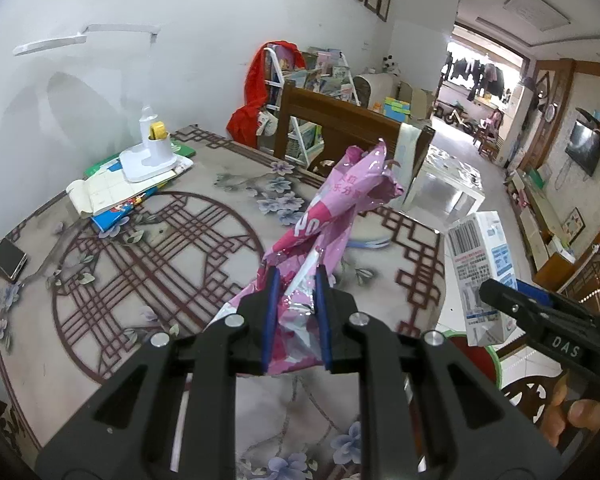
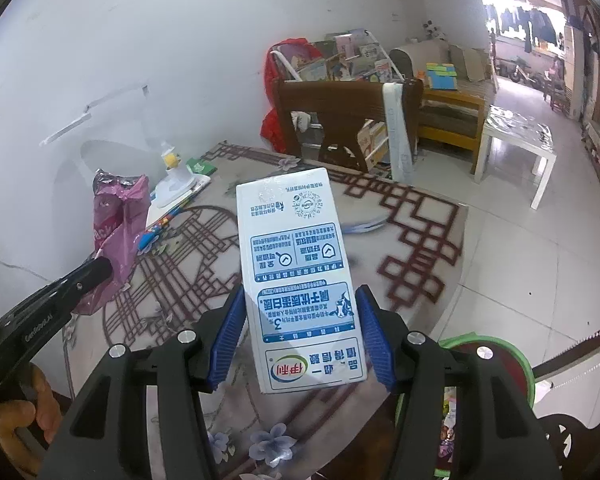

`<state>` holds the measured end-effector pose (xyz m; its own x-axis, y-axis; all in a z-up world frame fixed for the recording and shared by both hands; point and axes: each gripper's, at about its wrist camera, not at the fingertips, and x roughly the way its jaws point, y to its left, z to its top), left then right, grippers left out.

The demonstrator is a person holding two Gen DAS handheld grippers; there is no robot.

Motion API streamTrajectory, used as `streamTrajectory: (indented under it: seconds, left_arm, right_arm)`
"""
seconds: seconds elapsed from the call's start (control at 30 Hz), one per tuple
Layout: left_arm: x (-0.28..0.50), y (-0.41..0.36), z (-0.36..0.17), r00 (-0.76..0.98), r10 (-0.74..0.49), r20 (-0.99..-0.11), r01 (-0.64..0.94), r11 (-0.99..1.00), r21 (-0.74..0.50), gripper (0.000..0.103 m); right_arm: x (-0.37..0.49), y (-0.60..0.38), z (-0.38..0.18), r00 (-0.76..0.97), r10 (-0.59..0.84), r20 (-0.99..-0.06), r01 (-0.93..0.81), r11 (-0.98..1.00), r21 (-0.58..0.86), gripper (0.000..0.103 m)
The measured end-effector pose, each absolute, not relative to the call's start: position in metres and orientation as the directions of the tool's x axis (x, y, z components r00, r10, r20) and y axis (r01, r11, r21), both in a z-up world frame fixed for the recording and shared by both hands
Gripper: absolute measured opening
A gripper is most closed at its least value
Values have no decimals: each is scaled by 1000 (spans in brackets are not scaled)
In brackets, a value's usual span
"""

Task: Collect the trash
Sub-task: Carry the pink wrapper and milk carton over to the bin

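Observation:
My left gripper (image 1: pixel 296 276) is shut on a crumpled pink plastic wrapper (image 1: pixel 340 192), held up above the patterned table (image 1: pixel 160 248). My right gripper (image 2: pixel 300 300) is shut on a white and blue milk carton (image 2: pixel 292 240), upside down, its blue pads (image 2: pixel 230 328) pressing both sides. In the left wrist view the carton (image 1: pixel 480 264) and right gripper (image 1: pixel 512 300) show at the right edge. In the right wrist view the pink wrapper (image 2: pixel 118 224) and left gripper (image 2: pixel 96 272) show at the left. A green-rimmed bin (image 2: pixel 496 356) with scraps inside sits below the table's edge at lower right.
A white desk lamp (image 1: pixel 152 152) stands on stacked books (image 1: pixel 112 196) at the table's far left. A phone (image 1: pixel 8 260) lies near the left edge. A wooden chair (image 1: pixel 340 128) stands behind the table, a white side table (image 2: pixel 516 140) further right over tiled floor.

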<state>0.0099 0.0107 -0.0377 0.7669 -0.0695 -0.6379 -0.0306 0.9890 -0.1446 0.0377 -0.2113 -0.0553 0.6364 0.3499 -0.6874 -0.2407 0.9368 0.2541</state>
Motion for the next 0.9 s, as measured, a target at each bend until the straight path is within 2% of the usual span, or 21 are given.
streamTrajectory:
  seconds: [0.9]
  left_arm:
    - [18, -64, -47, 721, -182, -669, 152, 983, -103, 18]
  right_arm:
    - [20, -285, -62, 672, 258, -694, -54, 952, 302, 54]
